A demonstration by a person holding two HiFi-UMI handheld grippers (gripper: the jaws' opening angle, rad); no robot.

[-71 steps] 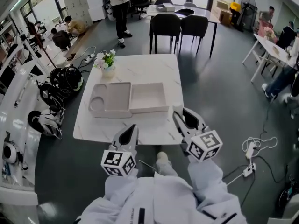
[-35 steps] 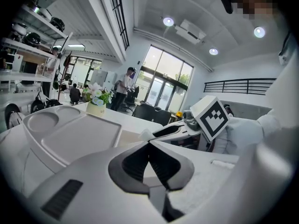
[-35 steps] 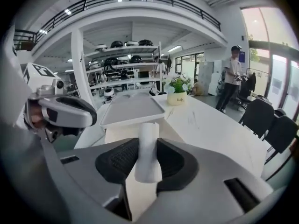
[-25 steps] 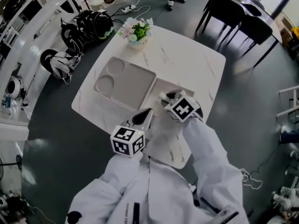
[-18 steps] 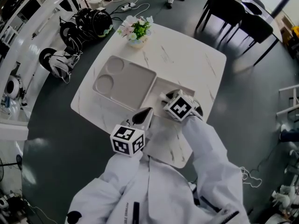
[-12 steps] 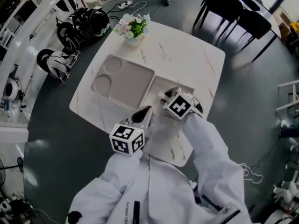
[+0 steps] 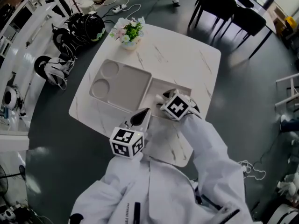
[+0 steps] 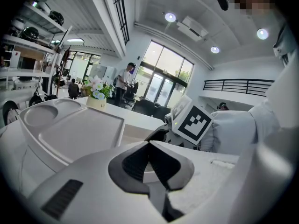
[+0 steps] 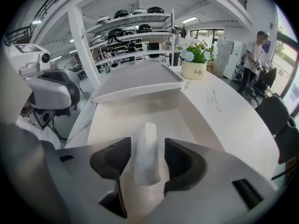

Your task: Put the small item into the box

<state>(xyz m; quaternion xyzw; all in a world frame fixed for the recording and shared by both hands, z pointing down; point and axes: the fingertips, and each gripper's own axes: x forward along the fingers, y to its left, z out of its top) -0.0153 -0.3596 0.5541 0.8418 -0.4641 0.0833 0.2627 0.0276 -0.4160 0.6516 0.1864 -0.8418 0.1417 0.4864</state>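
A small white item stands upright between the jaws of my right gripper, low over the floor of the open white box. Those jaws have just been opening, and a slim gap shows on each side of the item, so the pads are not pressing it. From the head view, the right gripper points down into the box, and the item is hidden there. My left gripper hovers over the near part of the table, its jaws shut and empty.
The box's lid, with two round hollows, lies flat to the left of the box. A flower pot stands at the table's far corner. Black chairs are beyond the table, and helmets and cables lie on the floor at left.
The right gripper has gone from the table's near edge to the box and stays there. The left gripper keeps its place. The head view has shifted slightly.
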